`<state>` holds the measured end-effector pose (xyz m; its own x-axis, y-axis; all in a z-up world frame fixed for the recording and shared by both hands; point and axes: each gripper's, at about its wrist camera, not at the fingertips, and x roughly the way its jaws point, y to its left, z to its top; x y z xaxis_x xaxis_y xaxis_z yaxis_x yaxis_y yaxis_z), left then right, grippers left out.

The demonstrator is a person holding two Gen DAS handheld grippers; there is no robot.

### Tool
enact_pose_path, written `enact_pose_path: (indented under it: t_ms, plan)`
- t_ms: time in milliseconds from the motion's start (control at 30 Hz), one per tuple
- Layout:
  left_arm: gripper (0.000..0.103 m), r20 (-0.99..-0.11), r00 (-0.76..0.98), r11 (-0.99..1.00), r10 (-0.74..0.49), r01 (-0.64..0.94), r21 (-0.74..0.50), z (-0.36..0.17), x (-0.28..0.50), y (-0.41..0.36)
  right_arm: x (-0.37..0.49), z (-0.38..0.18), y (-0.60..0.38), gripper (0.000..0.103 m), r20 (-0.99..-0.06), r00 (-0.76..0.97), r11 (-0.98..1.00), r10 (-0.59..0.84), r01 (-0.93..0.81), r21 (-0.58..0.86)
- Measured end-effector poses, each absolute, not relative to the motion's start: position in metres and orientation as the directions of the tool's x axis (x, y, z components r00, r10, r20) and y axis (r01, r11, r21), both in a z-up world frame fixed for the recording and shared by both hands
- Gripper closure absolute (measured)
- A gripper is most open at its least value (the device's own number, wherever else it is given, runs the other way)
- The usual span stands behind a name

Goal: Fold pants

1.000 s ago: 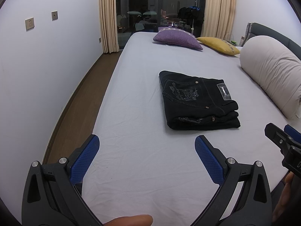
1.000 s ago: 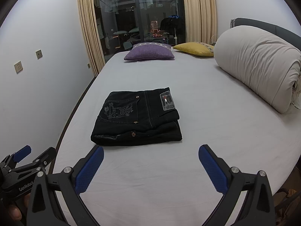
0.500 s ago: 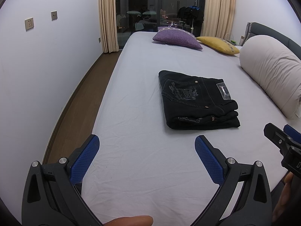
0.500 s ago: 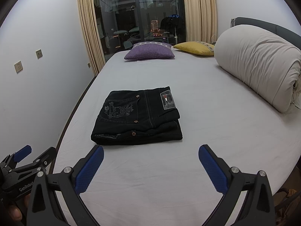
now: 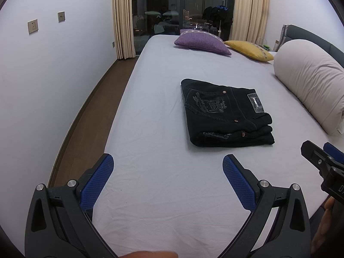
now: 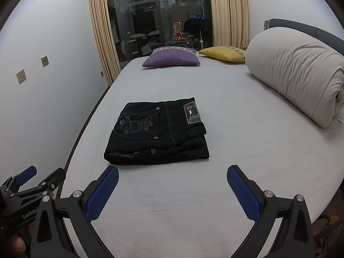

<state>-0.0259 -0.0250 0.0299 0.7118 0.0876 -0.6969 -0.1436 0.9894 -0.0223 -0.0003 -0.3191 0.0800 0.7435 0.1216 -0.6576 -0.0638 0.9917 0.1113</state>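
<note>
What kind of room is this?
Most likely a home bedroom: a wide bed with two cushions and a rolled duvet, curtains beside a dark window, and folded pants.

In the left wrist view the right gripper is cut off by the right edge, so its jaws' spacing cannot be read. A finger at the bottom edge shows only as a sliver. The writing on the pants pocket is too small to read; their lower folds are hidden. The headboard seems mostly hidden behind the duvet.
</note>
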Motion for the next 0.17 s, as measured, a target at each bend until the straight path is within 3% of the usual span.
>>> enact_pose_path:
  t_ms: [167]
  plan:
    - [0.000, -0.690, 0.717, 0.990, 0.097, -0.139, -0.005, 0.0297, -0.0261, -0.0261, 0.0001, 0.0798, -0.3193, 0.000, -0.658, 0.744, 0.992, 0.121, -0.063, 0.111]
